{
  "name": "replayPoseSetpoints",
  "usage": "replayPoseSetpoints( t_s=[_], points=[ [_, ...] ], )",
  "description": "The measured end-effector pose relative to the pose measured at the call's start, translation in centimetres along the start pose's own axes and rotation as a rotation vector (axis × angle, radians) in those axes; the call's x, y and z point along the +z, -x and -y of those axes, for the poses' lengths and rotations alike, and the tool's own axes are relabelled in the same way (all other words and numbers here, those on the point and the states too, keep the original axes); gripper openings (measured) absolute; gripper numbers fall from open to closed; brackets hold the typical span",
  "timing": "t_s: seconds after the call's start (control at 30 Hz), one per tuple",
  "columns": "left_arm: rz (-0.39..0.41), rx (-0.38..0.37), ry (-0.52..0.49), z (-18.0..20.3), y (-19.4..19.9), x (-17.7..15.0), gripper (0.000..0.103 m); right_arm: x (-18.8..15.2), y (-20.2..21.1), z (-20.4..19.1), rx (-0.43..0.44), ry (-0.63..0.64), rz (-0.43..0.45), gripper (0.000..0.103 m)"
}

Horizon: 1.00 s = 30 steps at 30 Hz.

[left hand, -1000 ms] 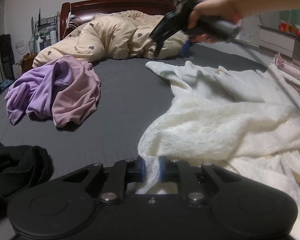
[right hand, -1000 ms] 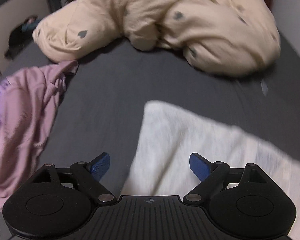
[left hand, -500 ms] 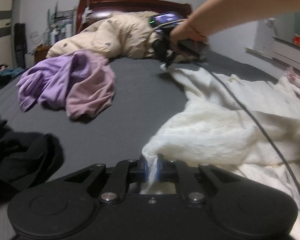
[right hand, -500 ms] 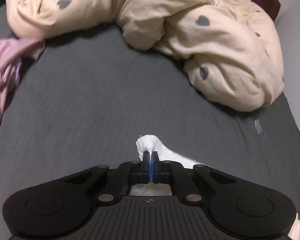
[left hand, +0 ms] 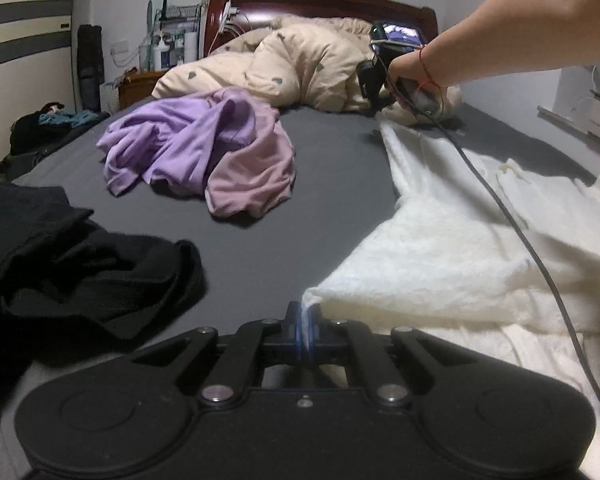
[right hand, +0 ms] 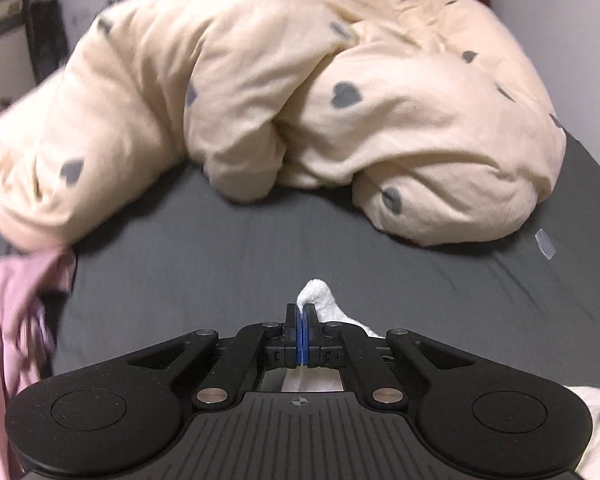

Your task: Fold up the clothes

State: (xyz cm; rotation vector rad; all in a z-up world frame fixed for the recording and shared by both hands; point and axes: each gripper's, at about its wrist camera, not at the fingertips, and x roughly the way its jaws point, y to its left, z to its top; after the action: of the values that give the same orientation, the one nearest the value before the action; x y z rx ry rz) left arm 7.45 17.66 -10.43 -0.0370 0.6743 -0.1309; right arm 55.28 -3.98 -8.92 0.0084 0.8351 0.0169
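Both claws are clamped on the white garment (left hand: 440,264), spread across the grey bed (left hand: 332,184): left claw (left hand: 307,334) pinches the near corner, right claw (right hand: 301,330) the far tip. Stretching stage, it seems; next, pull the edge taut, then fold.

Spread over the right half of the dark grey bed sheet (left hand: 332,184): fluffy white garment (left hand: 460,256), near corner at the left gripper (left hand: 307,330), far corner at the right gripper (right hand: 301,332). Left of it, mid-bed: crumpled purple and pink clothes (left hand: 204,152). Nearer, at the left edge: black garment (left hand: 80,264). Behind all, against the wooden headboard (left hand: 320,0): bunched cream heart-print duvet (right hand: 300,92).
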Motion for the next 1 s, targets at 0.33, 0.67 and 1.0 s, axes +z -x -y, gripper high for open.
replayPoseSetpoints(
  t_s=[0.33,0.67,1.0],
  points=[
    [-0.017,-0.023,-0.053,0.5,-0.3,-0.1,0.005,1.5,0.5,2.5,0.085,-0.019,-0.032,0.067],
    [0.018,0.042,-0.175,1.9,-0.6,-0.4,0.020,-3.1,11.3,2.6,0.465,0.181,-0.267,0.085],
    [0.035,0.026,-0.224,2.8,-1.4,-0.3,0.019,-14.0,17.9,-1.0,0.564,0.413,-0.520,0.055]
  ],
)
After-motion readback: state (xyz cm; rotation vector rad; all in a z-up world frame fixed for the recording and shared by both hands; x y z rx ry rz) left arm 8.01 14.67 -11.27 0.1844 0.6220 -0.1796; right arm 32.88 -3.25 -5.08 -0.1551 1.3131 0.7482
